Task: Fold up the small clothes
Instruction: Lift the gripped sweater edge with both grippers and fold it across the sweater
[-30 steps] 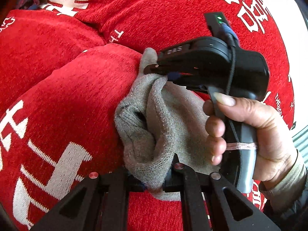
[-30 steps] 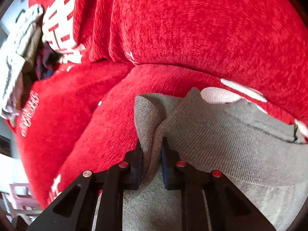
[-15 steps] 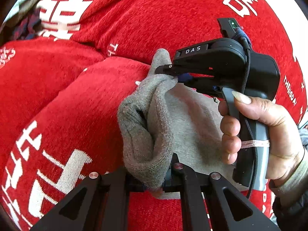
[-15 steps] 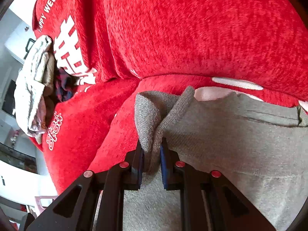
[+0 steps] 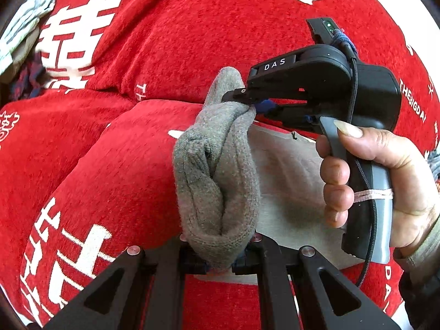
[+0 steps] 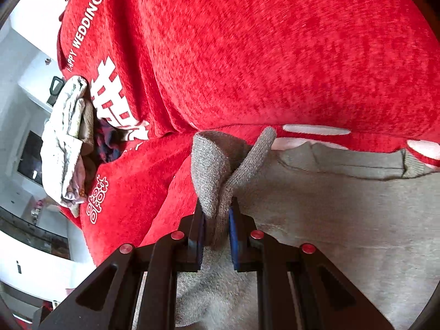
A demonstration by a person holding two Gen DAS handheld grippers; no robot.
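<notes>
A grey knitted garment [image 5: 217, 181] is held up above a red cushion cover with white characters [image 5: 115, 165]. My left gripper [image 5: 218, 258] is shut on the garment's bunched near end. My right gripper [image 5: 247, 101], held by a hand, is shut on the far end of the same fold. In the right wrist view my right gripper [image 6: 216, 225] pinches the grey garment [image 6: 214, 170] between blue pads. The rest of the garment [image 6: 343, 220] lies flat on the red cover to the right.
A pile of other clothes, pale and dark plaid, [image 6: 68, 143] lies at the far left of the red cover; it also shows in the left wrist view [image 5: 22, 35]. Red sofa back cushions [image 6: 275, 55] rise behind. White room furniture [image 6: 24, 88] is at the left edge.
Both grippers have lifted the grey garment's folded edge higher off the red cover. More of the room and the clothes pile has come into view at the left.
</notes>
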